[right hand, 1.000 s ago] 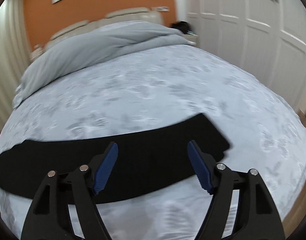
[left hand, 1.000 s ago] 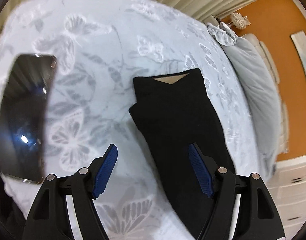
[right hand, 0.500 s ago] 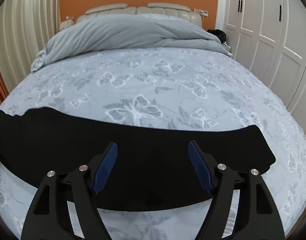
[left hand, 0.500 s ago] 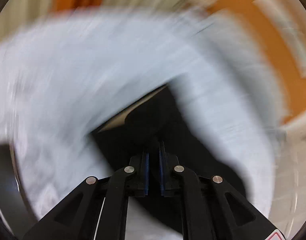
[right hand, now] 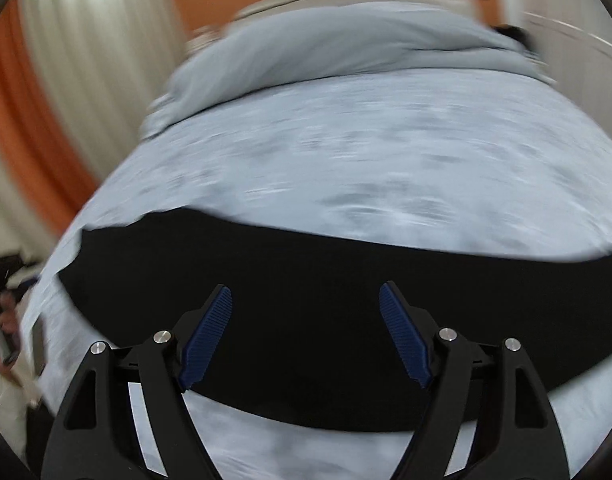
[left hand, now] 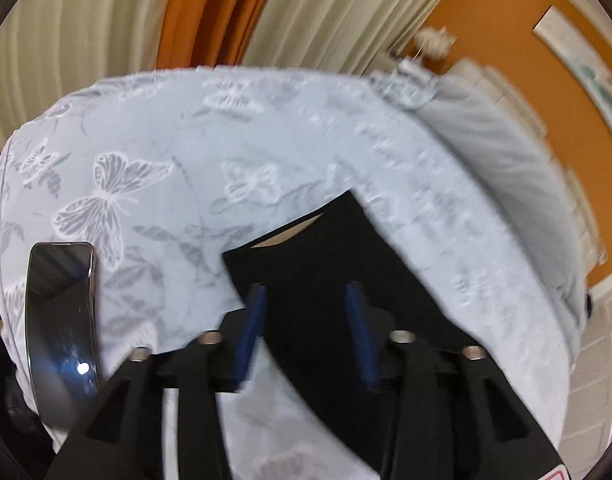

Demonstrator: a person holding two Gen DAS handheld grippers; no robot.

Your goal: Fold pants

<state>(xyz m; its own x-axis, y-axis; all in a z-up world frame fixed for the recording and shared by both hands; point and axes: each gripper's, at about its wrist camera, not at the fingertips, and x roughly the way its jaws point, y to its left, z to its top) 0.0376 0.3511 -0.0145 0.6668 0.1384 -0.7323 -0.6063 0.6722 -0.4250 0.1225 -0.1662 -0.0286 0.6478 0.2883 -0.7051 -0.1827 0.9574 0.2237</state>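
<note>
The bed (left hand: 177, 168) fills both views, its pale cover printed with grey butterflies, a grey duvet (right hand: 346, 44) heaped at the head end. Behind stand cream and orange curtains (left hand: 209, 12) and an orange wall (left hand: 506, 28).

The pants (right hand: 306, 280) lie flat across the bed as a long black strip, waistband end (left hand: 306, 232) showing a tan lining in the left wrist view.

The left gripper (left hand: 303, 320) tilts down over the waistband end. Its jaws are opening, blue pads (left hand: 251, 320) apart above the cloth with nothing pinched; the left pad sits near the pants' edge.

The right gripper (right hand: 306, 332) tilts down over the middle of the strip. Its jaws are spreading too, wide apart, holding nothing, black cloth showing between them.

A phone (left hand: 61, 320) lies on the cover left of the pants, well apart. A hand (right hand: 3, 320) shows at the right view's left edge.
</note>
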